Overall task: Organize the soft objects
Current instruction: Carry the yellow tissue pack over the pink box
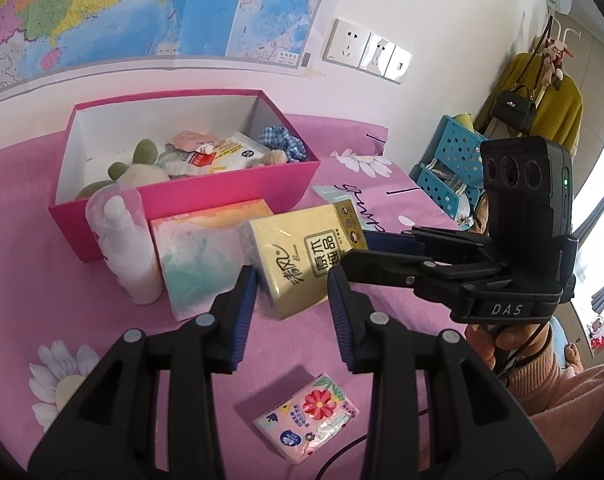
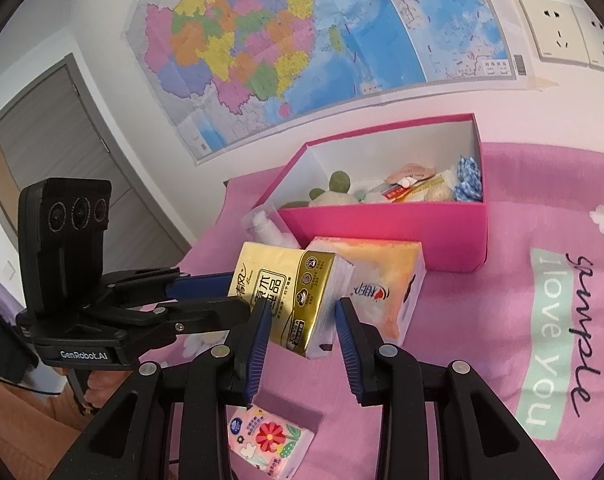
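A yellow tissue pack [image 1: 297,256] [image 2: 289,296] is tilted over the pink bedsheet [image 1: 29,272], in front of the pink box [image 1: 189,196] [image 2: 382,232]. My left gripper [image 1: 291,280] is shut on its near end, with a blue pad against each side. My right gripper [image 2: 302,308] is shut on the other end. In the left wrist view the right gripper [image 1: 358,250] reaches in from the right. In the right wrist view the left gripper [image 2: 237,296] comes in from the left. The box holds a plush toy [image 1: 141,168], packets and a blue checked scrunchie [image 1: 285,140].
An orange and teal tissue pack [image 1: 197,252] [image 2: 386,288] lies just behind the yellow one. A white pump bottle [image 1: 121,248] stands by the box's left corner. A small floral tissue packet [image 1: 308,416] [image 2: 267,440] lies under the grippers. A blue basket [image 1: 450,168] stands at the far right.
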A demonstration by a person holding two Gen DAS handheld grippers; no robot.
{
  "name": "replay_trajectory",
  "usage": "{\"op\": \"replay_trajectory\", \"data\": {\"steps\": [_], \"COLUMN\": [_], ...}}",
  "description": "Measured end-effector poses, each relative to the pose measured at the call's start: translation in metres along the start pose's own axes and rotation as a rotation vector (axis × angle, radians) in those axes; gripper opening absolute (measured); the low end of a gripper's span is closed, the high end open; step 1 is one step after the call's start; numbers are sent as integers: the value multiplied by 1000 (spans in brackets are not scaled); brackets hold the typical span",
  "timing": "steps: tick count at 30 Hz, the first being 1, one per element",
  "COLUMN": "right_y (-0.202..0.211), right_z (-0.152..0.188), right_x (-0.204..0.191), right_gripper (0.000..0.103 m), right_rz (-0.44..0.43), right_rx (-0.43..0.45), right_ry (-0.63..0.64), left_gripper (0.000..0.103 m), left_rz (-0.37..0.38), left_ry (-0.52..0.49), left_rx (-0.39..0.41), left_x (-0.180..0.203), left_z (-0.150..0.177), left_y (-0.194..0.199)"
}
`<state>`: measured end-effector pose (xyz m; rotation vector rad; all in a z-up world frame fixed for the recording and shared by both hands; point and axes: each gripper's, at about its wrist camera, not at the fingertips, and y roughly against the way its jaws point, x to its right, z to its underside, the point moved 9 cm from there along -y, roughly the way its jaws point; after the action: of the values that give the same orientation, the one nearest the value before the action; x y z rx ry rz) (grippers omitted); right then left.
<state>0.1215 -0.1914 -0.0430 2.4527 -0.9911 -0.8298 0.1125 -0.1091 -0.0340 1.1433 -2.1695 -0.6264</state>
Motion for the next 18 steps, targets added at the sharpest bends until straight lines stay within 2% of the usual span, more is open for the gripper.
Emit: {"op": "replay_trajectory", "data": {"steps": [18], "right_y": [2], "right_z": [-19], "right_x": [4], "right_gripper": [34], "right_rz": [5], "right_rx": [24], "right_ry": [23], "left_gripper": [38], "left_rz": [-17], "left_ry": [-5], "left_rx": [16], "left_x": [-3], "left_z": [-15], "left_y": [-6]}}
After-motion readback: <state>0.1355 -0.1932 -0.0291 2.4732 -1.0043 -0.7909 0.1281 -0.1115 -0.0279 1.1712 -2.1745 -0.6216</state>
